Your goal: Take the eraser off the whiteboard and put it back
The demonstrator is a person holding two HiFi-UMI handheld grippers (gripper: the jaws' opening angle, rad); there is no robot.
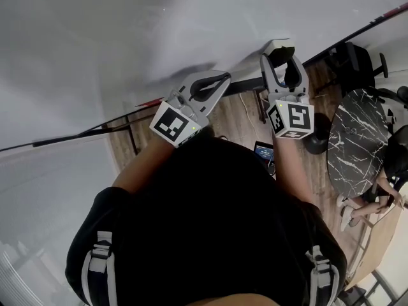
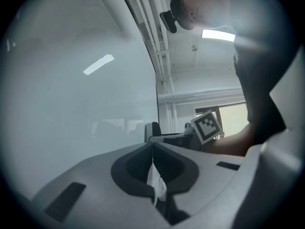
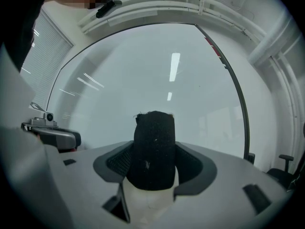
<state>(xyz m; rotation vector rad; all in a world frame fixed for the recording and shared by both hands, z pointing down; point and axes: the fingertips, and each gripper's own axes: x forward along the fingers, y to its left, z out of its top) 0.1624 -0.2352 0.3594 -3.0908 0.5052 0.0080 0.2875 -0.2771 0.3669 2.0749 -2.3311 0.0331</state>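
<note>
Right gripper [image 1: 282,61] points level at the large white whiteboard [image 1: 115,37], its jaws clamped on the black-felted, white-bodied block eraser [image 3: 153,149], held close against the board. Beside it, the left gripper [image 1: 220,78] also faces the board, jaws together and empty. Only the head view shows both bare forearms [image 1: 137,171] reaching forward. Only the right gripper view shows the eraser's felt end toward the board.

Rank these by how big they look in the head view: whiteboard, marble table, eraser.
1. whiteboard, by far the largest.
2. marble table, though it stands farther from the camera.
3. eraser, smallest and partly hidden between jaws.
</note>
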